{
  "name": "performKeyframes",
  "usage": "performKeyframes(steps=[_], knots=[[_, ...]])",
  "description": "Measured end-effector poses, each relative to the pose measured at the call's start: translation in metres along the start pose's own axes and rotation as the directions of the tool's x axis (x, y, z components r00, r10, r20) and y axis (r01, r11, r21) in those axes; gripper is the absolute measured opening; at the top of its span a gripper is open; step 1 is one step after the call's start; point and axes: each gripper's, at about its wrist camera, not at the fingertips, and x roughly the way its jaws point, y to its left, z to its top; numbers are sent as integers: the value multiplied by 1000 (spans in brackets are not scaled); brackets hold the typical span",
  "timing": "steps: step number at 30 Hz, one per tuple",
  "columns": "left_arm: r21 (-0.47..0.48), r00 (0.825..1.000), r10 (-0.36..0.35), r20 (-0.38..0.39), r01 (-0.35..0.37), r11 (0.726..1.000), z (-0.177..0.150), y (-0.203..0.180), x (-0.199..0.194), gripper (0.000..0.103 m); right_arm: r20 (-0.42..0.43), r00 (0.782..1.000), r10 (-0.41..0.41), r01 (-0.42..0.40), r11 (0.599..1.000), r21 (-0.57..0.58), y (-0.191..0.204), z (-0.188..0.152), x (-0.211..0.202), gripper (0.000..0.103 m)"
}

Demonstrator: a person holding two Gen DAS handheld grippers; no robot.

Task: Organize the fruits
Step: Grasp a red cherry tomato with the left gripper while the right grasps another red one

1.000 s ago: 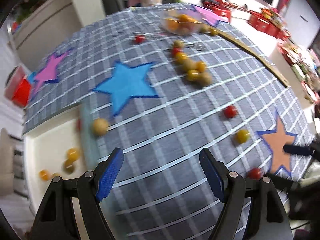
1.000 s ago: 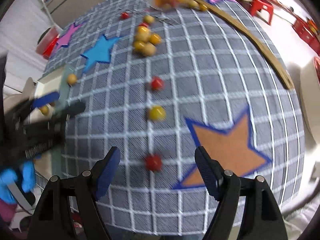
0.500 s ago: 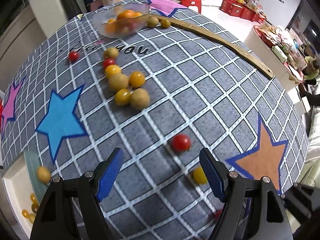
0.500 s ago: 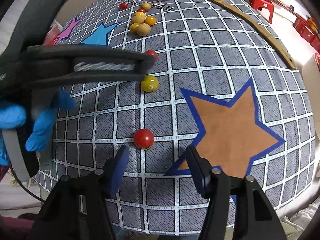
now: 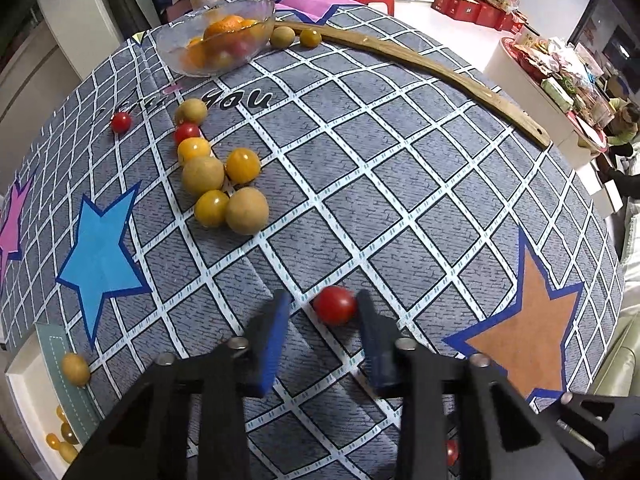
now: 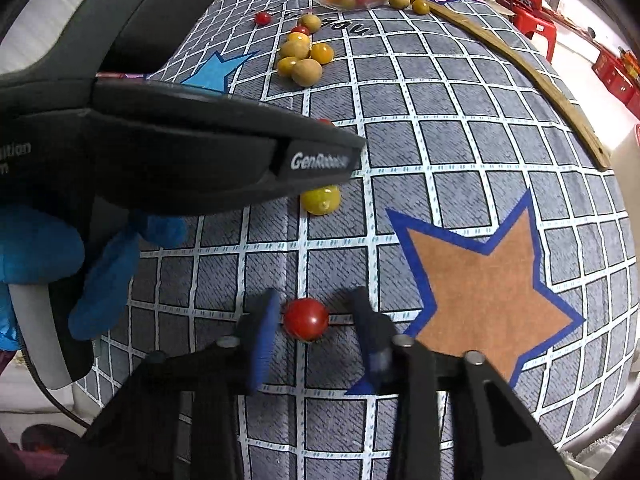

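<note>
My left gripper [image 5: 322, 308] is open with a red cherry tomato [image 5: 334, 305] on the cloth between its fingertips, close to the right finger. My right gripper [image 6: 314, 314] is open around another red cherry tomato [image 6: 306, 319], which touches the left pad. A yellow tomato [image 6: 320, 199] lies just beyond, partly under the left gripper's body [image 6: 180, 152]. A cluster of yellow tomatoes and tan round fruits [image 5: 224, 188] lies farther back. A glass bowl [image 5: 216, 42] of fruit stands at the far edge.
The grey checked cloth [image 5: 400, 184] has a blue star [image 5: 100, 256] and an orange star [image 5: 528, 332]. A wooden strip [image 5: 440, 68] curves along the far right. A white tray [image 5: 40, 420] holding small fruits sits at the left edge, a tan fruit [image 5: 75, 369] beside it.
Both grippers have moved down and forward onto their red tomatoes, and both jaws have narrowed. The left gripper swung right from the tray side over the last second.
</note>
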Motion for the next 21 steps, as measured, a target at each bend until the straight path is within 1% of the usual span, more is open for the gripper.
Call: performKeyframes(steps=[1, 4, 9, 16, 17, 21], knots=[[-1, 1000, -5, 2, 5, 1000, 0, 1, -1, 20, -7, 1000, 9, -9, 1000, 3, 2, 4, 2, 24], [-23, 1000, -30, -2, 30, 999, -2, 6, -3, 20, -21, 999, 49, -48, 998, 33, 3, 10, 5, 23], [-61, 999, -33, 2, 33, 998, -12, 18, -12, 20, -22, 995, 96, -94, 990, 104, -12, 19, -1, 23], [-131, 999, -27, 20, 29, 991, -30, 40, -30, 20, -34, 994, 105, -100, 985, 144, -28, 34, -5, 23], [-140, 999, -25, 23, 28, 990, -32, 42, -32, 20, -37, 993, 109, -102, 984, 149, -38, 31, -5, 23], [-182, 999, -16, 32, 22, 983, -42, 53, -41, 20, -40, 994, 106, -99, 984, 149, -42, 31, -12, 23]])
